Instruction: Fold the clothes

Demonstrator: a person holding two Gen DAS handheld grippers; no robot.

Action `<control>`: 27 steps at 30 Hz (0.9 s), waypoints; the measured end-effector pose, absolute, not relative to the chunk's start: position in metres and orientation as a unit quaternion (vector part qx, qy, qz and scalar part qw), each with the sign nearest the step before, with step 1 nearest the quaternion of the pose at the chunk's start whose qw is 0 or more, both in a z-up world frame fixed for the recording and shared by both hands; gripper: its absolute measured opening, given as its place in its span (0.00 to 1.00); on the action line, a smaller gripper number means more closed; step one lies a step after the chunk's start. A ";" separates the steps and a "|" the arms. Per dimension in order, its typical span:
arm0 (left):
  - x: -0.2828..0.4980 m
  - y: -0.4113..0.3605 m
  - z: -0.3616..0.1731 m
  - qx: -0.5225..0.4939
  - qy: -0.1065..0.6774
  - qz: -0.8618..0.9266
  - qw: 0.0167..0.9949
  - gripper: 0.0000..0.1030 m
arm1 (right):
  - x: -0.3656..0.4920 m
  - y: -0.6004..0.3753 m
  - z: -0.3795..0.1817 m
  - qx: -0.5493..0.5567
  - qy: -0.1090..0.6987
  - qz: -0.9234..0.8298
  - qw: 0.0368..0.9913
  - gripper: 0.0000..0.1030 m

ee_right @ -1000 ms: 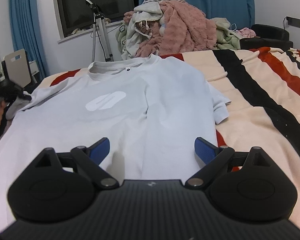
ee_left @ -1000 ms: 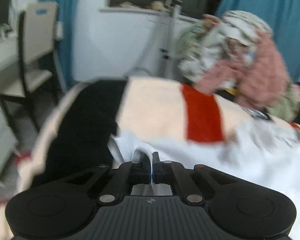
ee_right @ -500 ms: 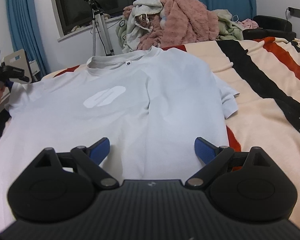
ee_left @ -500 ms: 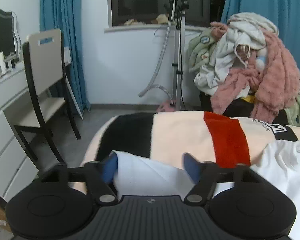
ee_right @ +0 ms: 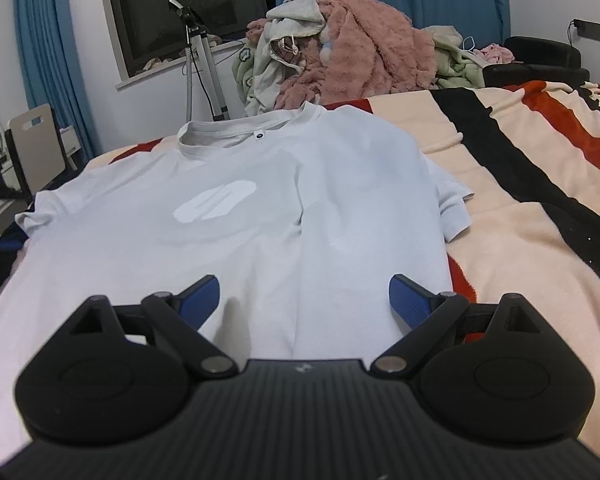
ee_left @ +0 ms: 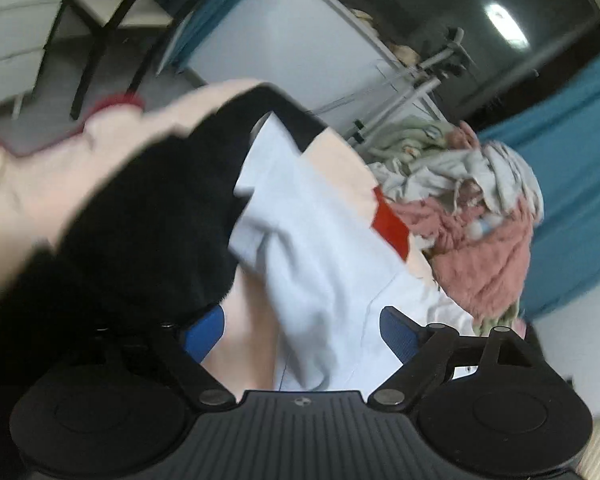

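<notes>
White T-shirt (ee_right: 260, 216): one, flat on striped blanket (ee_right: 520, 208); two hand-held grippers (ee_right: 304, 296) (ee_left: 302, 328) spread, empty.

One pale T-shirt (ee_right: 260, 216) lies spread on one striped blanket (ee_right: 520, 208), and one heap of clothes (ee_right: 352, 60) sits at the blanket's far edge. Beyond that edge stand one tripod (ee_right: 200, 60) and one chair (ee_right: 36, 140). Two grippers show, one per view.

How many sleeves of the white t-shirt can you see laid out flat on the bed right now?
2. On the white cotton t-shirt, one short sleeve lies toward the striped blanket, the other at the bed's opposite edge.
</notes>
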State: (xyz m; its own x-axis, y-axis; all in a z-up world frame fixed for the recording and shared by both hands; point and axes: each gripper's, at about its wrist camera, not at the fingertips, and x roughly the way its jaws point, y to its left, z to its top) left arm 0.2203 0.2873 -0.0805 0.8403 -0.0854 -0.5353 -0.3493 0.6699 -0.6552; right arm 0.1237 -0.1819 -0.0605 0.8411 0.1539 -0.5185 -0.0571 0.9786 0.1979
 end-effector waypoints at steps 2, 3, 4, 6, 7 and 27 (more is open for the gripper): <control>0.229 0.279 -0.085 -0.381 0.249 0.090 0.886 0.78 | 0.124 -0.181 -0.062 0.084 0.279 0.056 0.955 0.90; 0.236 0.276 -0.084 -0.366 0.241 0.097 0.893 0.66 | 0.124 -0.181 -0.063 0.086 0.281 0.057 0.954 0.90; 0.244 0.272 -0.083 -0.350 0.234 0.105 0.901 0.49 | 0.123 -0.181 -0.063 0.087 0.281 0.057 0.954 0.90; 0.258 0.272 -0.083 -0.336 0.240 0.144 0.899 0.09 | 0.124 -0.182 -0.063 0.089 0.279 0.058 0.954 0.90; 0.262 0.274 -0.081 -0.331 0.242 0.163 0.897 0.06 | 0.125 -0.181 -0.063 0.089 0.278 0.059 0.955 0.90; 0.150 0.185 -0.003 -0.143 0.244 0.141 0.949 0.86 | 0.104 -0.195 -0.033 0.077 0.203 0.075 0.973 0.90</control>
